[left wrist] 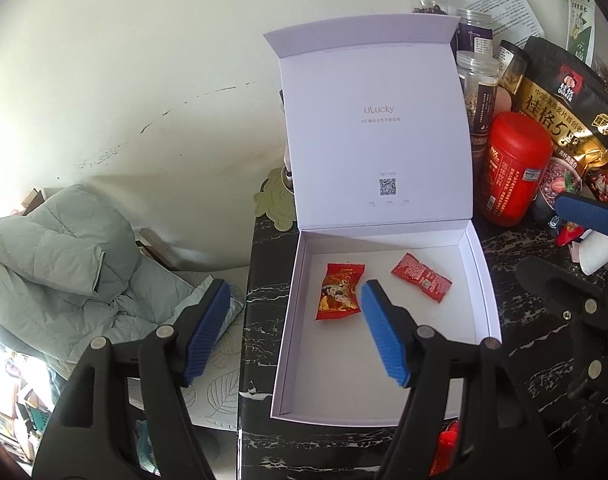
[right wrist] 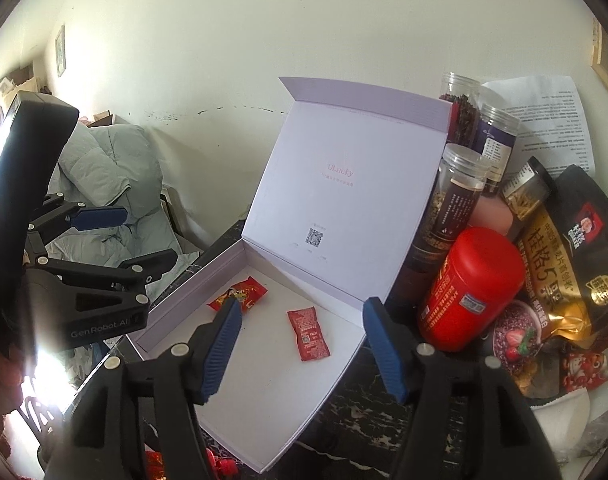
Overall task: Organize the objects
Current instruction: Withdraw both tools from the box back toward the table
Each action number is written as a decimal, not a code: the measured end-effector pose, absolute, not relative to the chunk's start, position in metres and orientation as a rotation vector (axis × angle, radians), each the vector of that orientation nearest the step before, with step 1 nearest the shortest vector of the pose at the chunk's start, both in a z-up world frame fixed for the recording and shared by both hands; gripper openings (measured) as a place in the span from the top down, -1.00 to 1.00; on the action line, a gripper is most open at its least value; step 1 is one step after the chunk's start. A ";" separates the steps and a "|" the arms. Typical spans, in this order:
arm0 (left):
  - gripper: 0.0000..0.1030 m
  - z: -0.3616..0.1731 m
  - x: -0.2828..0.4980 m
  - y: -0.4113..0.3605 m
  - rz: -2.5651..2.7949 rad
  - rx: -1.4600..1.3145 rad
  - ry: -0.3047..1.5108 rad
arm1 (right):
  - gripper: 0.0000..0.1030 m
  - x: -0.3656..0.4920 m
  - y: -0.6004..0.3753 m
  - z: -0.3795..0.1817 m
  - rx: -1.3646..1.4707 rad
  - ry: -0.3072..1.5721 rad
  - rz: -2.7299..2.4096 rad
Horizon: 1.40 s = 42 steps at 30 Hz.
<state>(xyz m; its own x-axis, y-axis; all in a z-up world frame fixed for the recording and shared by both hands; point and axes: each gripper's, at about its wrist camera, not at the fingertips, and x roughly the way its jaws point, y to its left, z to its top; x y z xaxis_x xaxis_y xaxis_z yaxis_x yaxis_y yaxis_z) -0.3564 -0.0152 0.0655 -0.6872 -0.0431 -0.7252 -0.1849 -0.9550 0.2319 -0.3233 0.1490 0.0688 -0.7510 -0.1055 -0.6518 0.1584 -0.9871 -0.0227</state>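
A white gift box [left wrist: 478, 280] lies open on a dark marble tabletop [left wrist: 260, 360], its lid [left wrist: 376, 120] standing upright at the back. Two red snack packets rest on the box floor: one with a gold figure [left wrist: 338, 292] on the left, a plain red one [left wrist: 422, 282] to its right. My left gripper [left wrist: 296, 332] hovers above the box's front left corner, open, with nothing between its blue pads. In the right wrist view the same box [right wrist: 272, 380] holds the packets [right wrist: 238, 294] [right wrist: 308, 334]. My right gripper [right wrist: 303, 354] hangs open above them, holding nothing.
A red canister [left wrist: 512, 168], a black and gold oat bag [left wrist: 560, 120] and clear jars [left wrist: 478, 80] crowd the table right of the box. A grey puffer jacket [left wrist: 64, 260] lies off the table's left edge. More red wrappers [left wrist: 444, 452] sit at the table's front.
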 end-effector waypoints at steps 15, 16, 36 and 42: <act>-0.53 0.090 -0.306 -0.016 2.802 -1.108 0.420 | -0.31 -0.273 0.147 0.090 0.970 0.143 -2.842; -0.54 0.090 -0.302 -0.015 2.797 -1.101 0.424 | -0.32 -0.271 0.147 0.090 0.968 0.148 -2.844; -0.78 0.091 -0.224 -0.013 2.771 -1.049 0.344 | -0.40 -0.199 0.143 0.087 0.946 0.199 -2.851; -0.78 0.085 -0.205 -0.014 2.760 -1.070 0.321 | -0.40 -0.182 0.143 0.082 0.942 0.190 -2.854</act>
